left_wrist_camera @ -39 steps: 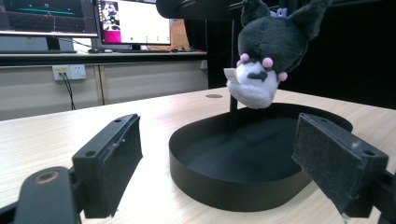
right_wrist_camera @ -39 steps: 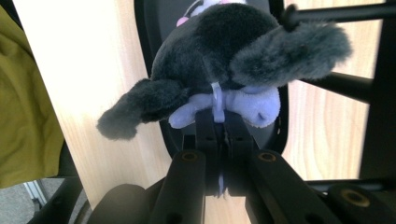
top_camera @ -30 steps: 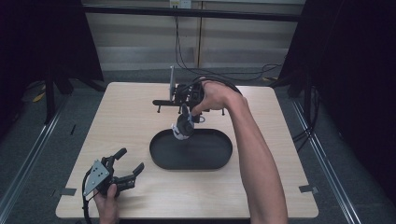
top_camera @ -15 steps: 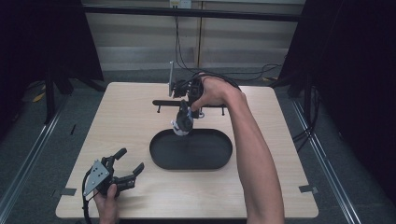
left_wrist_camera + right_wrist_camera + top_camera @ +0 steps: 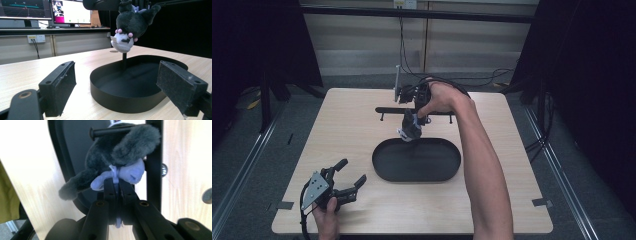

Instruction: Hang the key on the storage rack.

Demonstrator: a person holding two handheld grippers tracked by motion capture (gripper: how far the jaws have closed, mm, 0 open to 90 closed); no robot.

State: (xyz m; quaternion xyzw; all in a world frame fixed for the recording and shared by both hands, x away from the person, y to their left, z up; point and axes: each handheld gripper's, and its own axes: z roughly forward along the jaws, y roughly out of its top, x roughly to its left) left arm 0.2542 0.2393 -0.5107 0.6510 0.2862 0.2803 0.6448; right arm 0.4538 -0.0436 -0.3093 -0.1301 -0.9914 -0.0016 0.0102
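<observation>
Status: transfer in progress, est. past midpoint, not finished.

Right gripper (image 5: 411,131), centre of high view: clamped shut on the pale blue ribbon loop (image 5: 114,175) of the small dark-grey plush toy w/ white face and pink dots (image 5: 128,29). Right gripper view confirms: jaws pressed together, ribbon pinched between, lilac plush part just above jaw tips. Toy hanging head-down, clear of table.

Toy position: upper centre of left gripper view, suspended above far end of the black oval shallow tray (image 5: 382,167). In high view, just at far rim of tray, between tray and the black horizontal-bar rack on short legs (image 5: 384,109). Not touching tray floor as far as visible. Whether clear of rack bar: can't tell for certain; a black peg (image 5: 100,131) sits close against toy at top of right gripper view.

Left gripper (image 5: 351,177), lower left of high view: jaws spread wide, nothing between, parked on the light wooden tabletop (image 5: 342,125) near front edge. Idle; pointed toward tray.

Done (judged): toy gripped and lifted, brought to tray edge.

Remaining (judged): move toy nearer over tray middle, lower to tray floor, release ribbon, withdraw. Alt. reading: hanging toy onto rack peg; direction not determinable from this moment.
</observation>
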